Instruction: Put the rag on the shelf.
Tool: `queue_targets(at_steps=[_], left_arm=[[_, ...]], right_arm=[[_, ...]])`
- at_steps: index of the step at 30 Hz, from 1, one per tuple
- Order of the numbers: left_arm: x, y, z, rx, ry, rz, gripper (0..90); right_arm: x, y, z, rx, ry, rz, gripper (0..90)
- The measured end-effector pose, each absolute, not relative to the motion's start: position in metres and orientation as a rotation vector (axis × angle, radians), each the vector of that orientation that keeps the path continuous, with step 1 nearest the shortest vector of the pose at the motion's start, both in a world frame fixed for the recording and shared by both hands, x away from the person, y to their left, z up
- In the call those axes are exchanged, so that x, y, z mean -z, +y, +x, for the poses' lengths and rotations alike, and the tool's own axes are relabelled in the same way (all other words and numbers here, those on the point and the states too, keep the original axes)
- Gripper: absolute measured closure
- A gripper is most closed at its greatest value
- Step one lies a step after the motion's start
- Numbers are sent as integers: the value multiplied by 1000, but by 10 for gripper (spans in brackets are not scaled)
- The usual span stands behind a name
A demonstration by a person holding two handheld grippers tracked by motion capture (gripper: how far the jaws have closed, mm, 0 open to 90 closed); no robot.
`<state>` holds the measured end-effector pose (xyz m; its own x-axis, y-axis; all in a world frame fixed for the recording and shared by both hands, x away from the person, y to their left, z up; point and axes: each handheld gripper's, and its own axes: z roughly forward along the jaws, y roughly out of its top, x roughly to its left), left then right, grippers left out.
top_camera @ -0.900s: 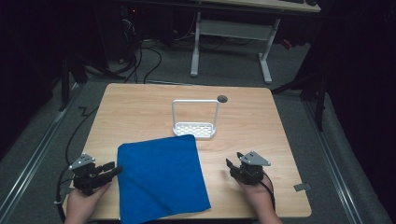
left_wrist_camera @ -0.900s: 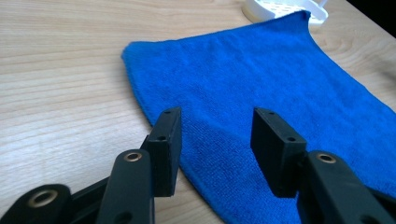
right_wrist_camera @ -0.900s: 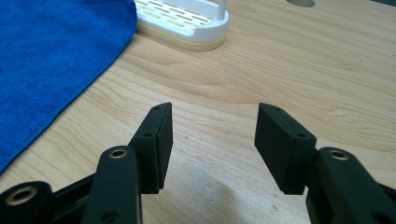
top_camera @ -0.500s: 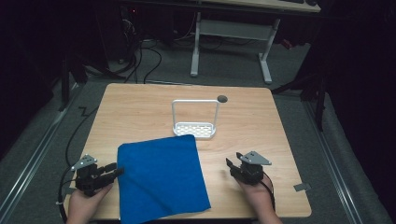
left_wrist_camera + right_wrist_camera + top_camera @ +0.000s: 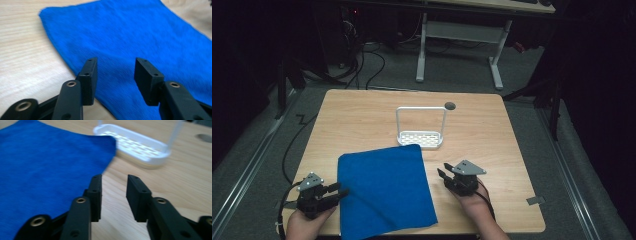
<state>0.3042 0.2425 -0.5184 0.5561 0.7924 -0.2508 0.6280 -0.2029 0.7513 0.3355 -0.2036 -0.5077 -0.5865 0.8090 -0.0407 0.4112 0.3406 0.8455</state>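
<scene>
Step in hand, as I read it: approach to the blue cloth point(image 5: 384, 192), prob. to grab its edges for a fold or lift. Nothing gripped yet.

Cloth lies flat on the bench point(image 5: 362, 120), near edge side, its far right corner just short of the white rack point(image 5: 421, 131), maybe touching its base; can't tell for sure. One shallow crease runs diagonally across the lower half.

Left claw point(image 5: 339, 192) sits at the cloth's left edge, tips pointing in toward it. In the left gripper view the jaws stand well apart w/ cloth beneath and beyond them, empty between the pads; holding nothing.

Right claw point(image 5: 442, 174) is just right of the cloth's right edge, a small gap of bare bench between. In the right gripper view its jaws are parted, narrower than the left pair, over bare wood w/ the cloth edge just beside one jaw. Also empty.

Next move, my guess: each claw needs to drop low, get one jaw under the cloth's edge and pinch. The fabric is thin and flat, so it's easy to skid over or bunch it. The right claw must shift toward the cloth first.

Containers: the rack is a perforated tray w/ a tall wire loop handle, standing beyond the cloth; empty as far as seen. Small dark hole point(image 5: 450, 105) in the bench beyond the rack.
</scene>
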Motion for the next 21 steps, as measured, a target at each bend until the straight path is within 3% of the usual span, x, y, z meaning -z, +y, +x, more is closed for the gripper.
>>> queue_targets(at_steps=[1,6,13,21], left_arm=[[520,235,300,-209,1133,1935,572],[522,211,289,-196,1080,2031,638],[526,209,288,-171,1064,2083,636],[526,209,294,-136,1034,2096,634]], right_arm=[[507,-191,339,-1171,2200,1042,745],[510,-164,348,-1206,2328,970,869],[523,-145,354,-1111,2461,924,871],[528,-159,350,-1045,2478,969,868]])
